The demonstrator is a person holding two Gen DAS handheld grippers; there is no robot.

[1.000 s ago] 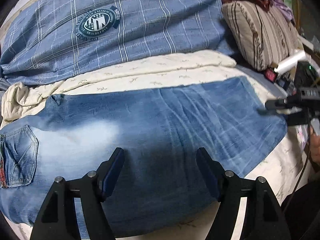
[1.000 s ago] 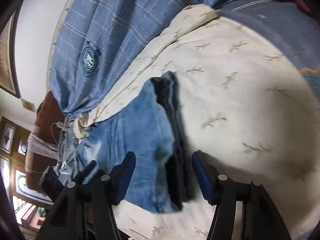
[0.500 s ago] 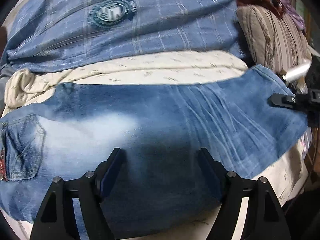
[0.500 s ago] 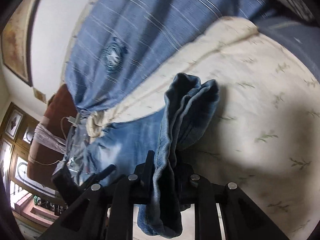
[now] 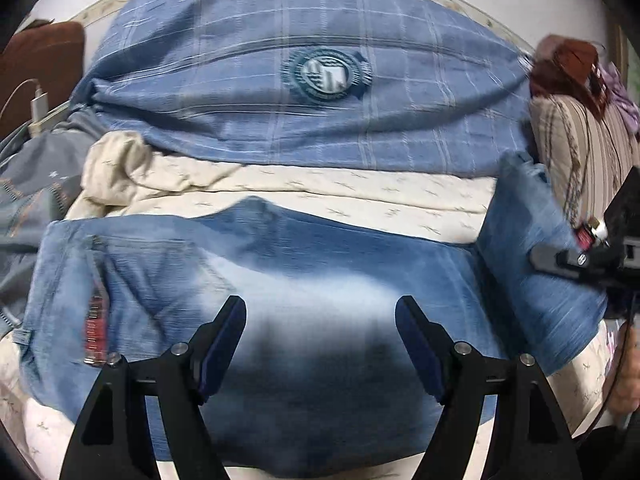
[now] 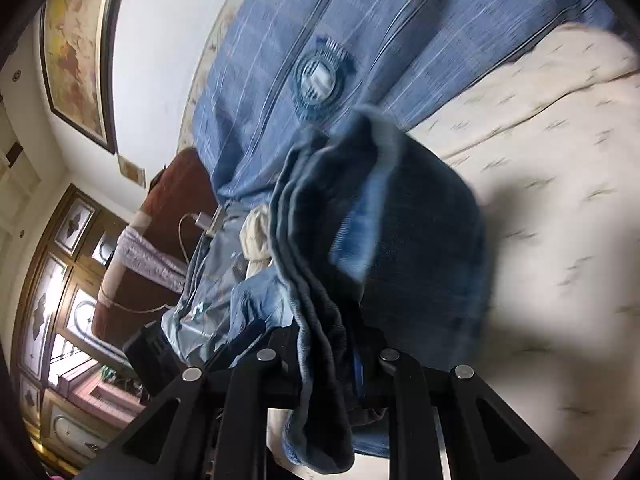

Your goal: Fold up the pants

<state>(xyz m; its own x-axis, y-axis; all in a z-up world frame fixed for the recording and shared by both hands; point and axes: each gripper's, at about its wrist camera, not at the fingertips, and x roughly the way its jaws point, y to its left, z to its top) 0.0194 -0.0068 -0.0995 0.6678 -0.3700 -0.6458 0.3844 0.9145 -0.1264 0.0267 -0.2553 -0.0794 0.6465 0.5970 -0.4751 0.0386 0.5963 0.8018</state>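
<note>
Pants [image 5: 320, 300]: faded blue denim, matt, coarse weave. Beneath them, bed sheet [image 5: 360, 196]: cream printed cloth, soft, matt. Behind the pants, blanket [image 5: 280, 112]: blue checked woven cloth. Left gripper [image 5: 320, 344]: matt black plastic, shiny metal pins.

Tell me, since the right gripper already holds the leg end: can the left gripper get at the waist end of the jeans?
Probably yes. The left gripper is open and empty above the jeans, and the waist end with its back pocket lies flat and uncovered to its left. The right gripper is far off.
</note>
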